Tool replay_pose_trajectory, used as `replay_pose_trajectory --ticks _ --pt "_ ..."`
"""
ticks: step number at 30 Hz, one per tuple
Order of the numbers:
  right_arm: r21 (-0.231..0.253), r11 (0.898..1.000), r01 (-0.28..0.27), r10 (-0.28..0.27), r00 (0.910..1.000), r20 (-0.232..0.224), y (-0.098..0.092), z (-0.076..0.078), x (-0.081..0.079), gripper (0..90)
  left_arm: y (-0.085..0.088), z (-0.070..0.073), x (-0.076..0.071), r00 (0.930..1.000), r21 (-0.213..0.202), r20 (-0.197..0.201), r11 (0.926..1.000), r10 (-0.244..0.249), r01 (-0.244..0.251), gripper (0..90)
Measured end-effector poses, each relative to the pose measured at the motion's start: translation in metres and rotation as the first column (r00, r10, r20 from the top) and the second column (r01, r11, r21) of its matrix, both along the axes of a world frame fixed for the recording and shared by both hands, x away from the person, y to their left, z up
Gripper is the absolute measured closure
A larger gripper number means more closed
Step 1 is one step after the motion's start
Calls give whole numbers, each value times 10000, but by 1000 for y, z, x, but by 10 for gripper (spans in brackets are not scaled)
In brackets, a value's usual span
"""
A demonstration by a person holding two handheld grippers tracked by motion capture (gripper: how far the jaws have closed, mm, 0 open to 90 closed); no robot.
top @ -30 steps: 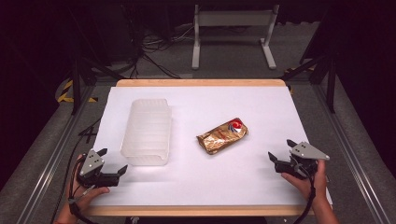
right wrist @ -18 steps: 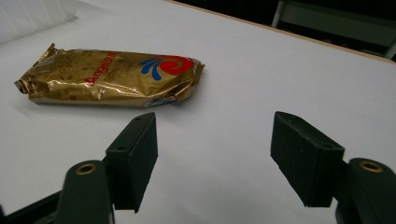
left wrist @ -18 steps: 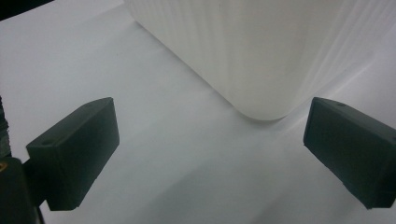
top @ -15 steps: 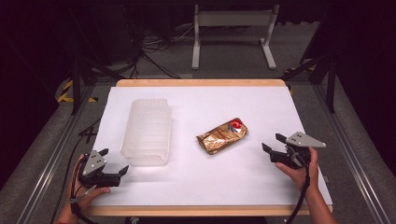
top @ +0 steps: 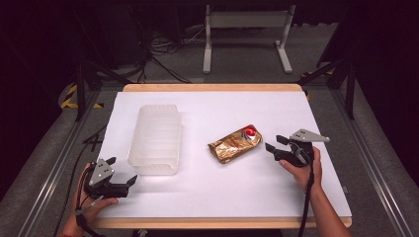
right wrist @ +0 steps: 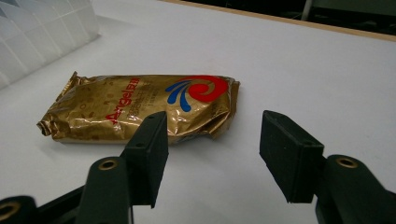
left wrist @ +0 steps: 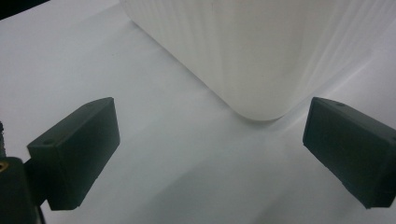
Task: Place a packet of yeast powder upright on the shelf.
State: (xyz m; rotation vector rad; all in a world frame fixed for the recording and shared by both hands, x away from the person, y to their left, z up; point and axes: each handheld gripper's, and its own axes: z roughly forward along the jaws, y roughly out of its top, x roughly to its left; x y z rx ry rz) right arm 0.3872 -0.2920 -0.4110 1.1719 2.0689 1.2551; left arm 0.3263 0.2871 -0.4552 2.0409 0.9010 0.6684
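While the gold snack packet [top: 235,143] lies ungrasped outside the clear bin [top: 154,138], right claw [right wrist: 212,154], part-open and closing, nears it; left claw [left wrist: 210,154] idles open.

We found the white table cover [top: 296,182] brightly and evenly lit from above, while the room around it was nearly black. Shadows on it were soft and short. In the left gripper view the translucent container [left wrist: 243,46] was washed out and slightly soft, and a dim grey cast lay over the surface. The gold foil packet [right wrist: 140,105] carried small glints; the near jaws looked blurred.
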Motion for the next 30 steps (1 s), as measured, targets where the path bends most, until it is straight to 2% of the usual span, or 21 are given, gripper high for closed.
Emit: replay_pose_trajectory --ticks 2,6,9,12,15,17,19,24,27,30 --pt "7 9999 129 -129 9998 -147 4 -2 7 431 -1 0 0 10000 99 17 9999 -42 41 47" --pt "-113 9999 53 -59 9988 -493 15 -5 19 435 -1 0 -1 10000 150 57 9999 -23 22 48" --pt "-183 9998 125 -135 9983 -559 23 -4 28 441 -1 0 -1 10000 144 39 9999 -5 5 48" --pt "132 9995 284 -275 9972 -695 26 -4 36 465 -2 0 -1 10000 128 43 9999 -9 8 48" --pt "29 9989 474 -470 9958 -791 30 -5 42 469 -2 0 -2 10000 133 4 9999 -18 18 48" --pt "-90 9981 604 -610 9943 -872 32 -7 47 472 -2 -1 -1 10000 134 7 9999 -5 5 48" --pt "40 9977 683 -676 9930 -973 32 -9 50 469 -2 -1 -2 10000 119 11 9999 -20 20 49" --pt "-5 9966 824 -817 9876 -1341 32 -17 56 446 -1 -1 -2 10000 150 7 9999 -66 66 49" --pt "274 9949 967 -916 9847 -1485 29 -20 57 430 -1 0 -2 10000 139 16 9999 -30 30 48" --pt "311 9950 950 -886 9821 -1663 29 -25 59 415 -1 0 -2 10000 147 38 9999 -66 66 48"
